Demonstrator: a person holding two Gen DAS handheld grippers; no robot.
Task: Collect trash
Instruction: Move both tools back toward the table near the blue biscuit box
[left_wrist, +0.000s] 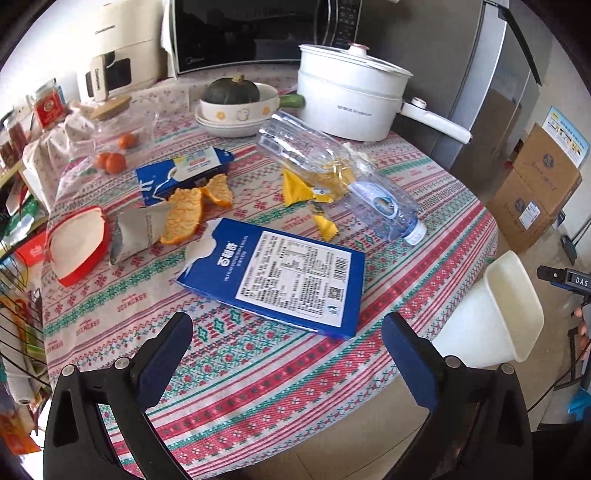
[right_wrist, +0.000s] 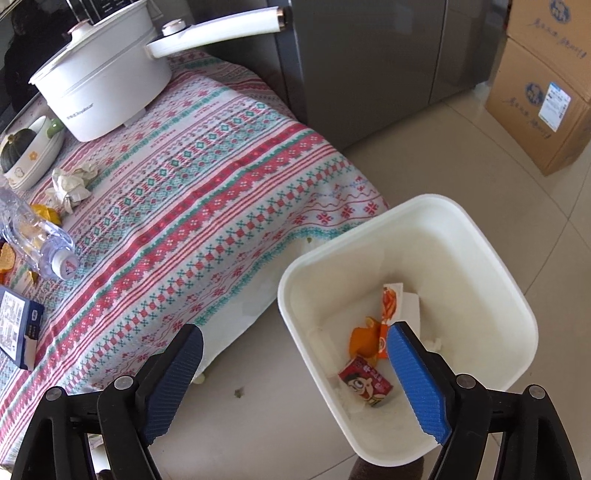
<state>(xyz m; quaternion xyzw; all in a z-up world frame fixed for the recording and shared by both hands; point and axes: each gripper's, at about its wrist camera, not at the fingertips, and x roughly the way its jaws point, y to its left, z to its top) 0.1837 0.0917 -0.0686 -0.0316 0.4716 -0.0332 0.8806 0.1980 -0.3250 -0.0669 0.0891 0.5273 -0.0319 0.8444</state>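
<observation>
My left gripper (left_wrist: 287, 328) is open and empty, low over the table just in front of a flattened blue carton (left_wrist: 280, 273). Beyond it lie an empty plastic bottle (left_wrist: 332, 166), orange peel (left_wrist: 192, 206), yellow wrappers (left_wrist: 303, 188), a second blue carton (left_wrist: 184, 173), a grey paper wrapper (left_wrist: 136, 232) and a red-rimmed box (left_wrist: 77, 243). My right gripper (right_wrist: 295, 343) is open and empty, above the floor at the rim of the white bin (right_wrist: 476, 236), which holds a red carton (right_wrist: 365, 380), orange peel and wrappers. Crumpled paper (right_wrist: 70, 184) lies on the table.
A white electric pot (left_wrist: 351, 96), a bowl with a squash (left_wrist: 236, 103), tangerines (left_wrist: 110, 160) and a microwave (left_wrist: 258, 29) stand at the back. The fridge (right_wrist: 369, 55) and cardboard boxes (right_wrist: 543, 92) stand beside the bin (left_wrist: 509, 306). A cluttered rack (left_wrist: 18, 295) is at the left.
</observation>
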